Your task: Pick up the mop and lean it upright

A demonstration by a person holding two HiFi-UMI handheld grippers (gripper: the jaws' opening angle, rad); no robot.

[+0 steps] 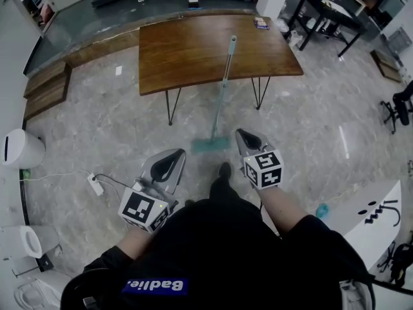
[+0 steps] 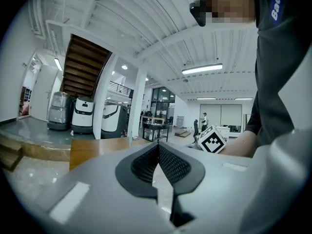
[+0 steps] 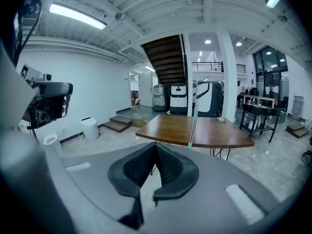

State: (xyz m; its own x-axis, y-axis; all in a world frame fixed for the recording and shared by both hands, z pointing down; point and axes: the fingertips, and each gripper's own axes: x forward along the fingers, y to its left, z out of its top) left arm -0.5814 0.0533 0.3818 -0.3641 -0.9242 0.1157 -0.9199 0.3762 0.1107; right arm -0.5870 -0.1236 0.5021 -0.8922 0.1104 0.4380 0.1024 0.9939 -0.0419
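The mop stands propped with its teal handle [image 1: 224,86] resting against the front edge of the brown wooden table [image 1: 193,50] and its flat teal head [image 1: 210,145] on the floor. My left gripper [image 1: 176,154] hangs low at the left of the mop head, apart from it, shut with nothing between its pads. My right gripper [image 1: 244,135] is just right of the mop head, not touching it, also shut and empty. In the right gripper view the handle [image 3: 193,123] rises upright against the table [image 3: 170,128], beyond the closed jaws [image 3: 155,146]. The left gripper view shows closed jaws [image 2: 158,146].
A white bin [image 1: 19,148] and a power strip with cable [image 1: 95,185] lie at the left. Wooden steps [image 1: 45,86] run along the far left. A white board [image 1: 374,215] sits at the right, a black desk [image 1: 329,11] at the far right. The person's foot [image 1: 224,170] is behind the mop head.
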